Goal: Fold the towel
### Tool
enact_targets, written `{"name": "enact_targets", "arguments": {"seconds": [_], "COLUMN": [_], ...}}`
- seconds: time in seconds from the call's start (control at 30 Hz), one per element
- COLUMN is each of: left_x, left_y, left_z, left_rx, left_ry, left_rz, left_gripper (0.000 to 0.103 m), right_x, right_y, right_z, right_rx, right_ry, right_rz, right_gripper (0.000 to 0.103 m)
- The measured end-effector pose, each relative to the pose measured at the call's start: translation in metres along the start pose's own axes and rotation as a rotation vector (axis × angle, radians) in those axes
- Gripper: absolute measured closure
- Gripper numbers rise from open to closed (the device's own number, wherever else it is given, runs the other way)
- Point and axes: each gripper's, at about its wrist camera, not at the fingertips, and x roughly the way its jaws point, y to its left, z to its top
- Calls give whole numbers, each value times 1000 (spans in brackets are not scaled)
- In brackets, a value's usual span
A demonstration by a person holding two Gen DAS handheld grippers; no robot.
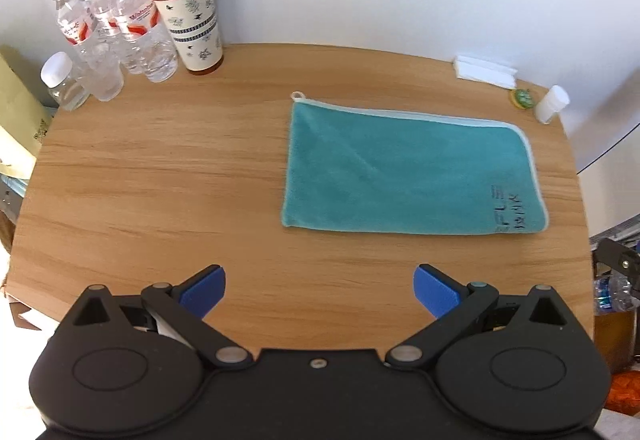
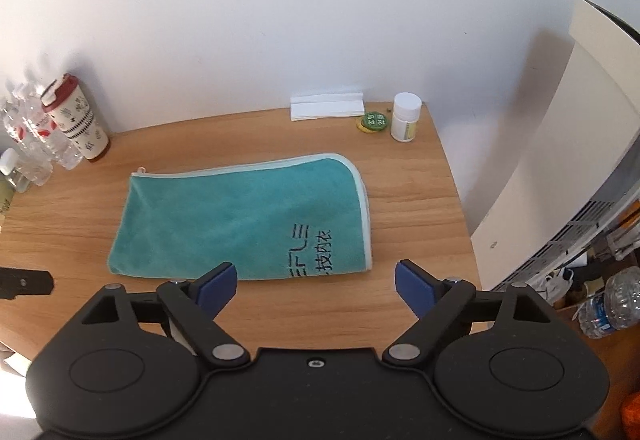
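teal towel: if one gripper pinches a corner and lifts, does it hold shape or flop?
Likely flops: the teal towel is thin plush cloth lying flat with soft creases, so the free part should drape. It looks already doubled, so layers may separate when lifted. Probably light; pushed along the table, it would likely bunch.

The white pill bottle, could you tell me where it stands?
In the right wrist view, the white pill bottle stands at the table's far right corner, beside a green lid.
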Motion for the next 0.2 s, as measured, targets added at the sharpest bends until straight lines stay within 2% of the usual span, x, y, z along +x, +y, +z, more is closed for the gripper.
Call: {"name": "enact_targets", "arguments": {"seconds": [0.2], "left_x": [0], "left_y": [-7], "left_z": [-2], "left_rx": [13], "left_ry": [-2], "left_rz": [3], "left_gripper": [0], "right_x": [4], "right_y": [1], "right_z": [-2], "right_rx": [-15], "right_ry": [24], "right_rz": [-8], "right_gripper": [13]}}
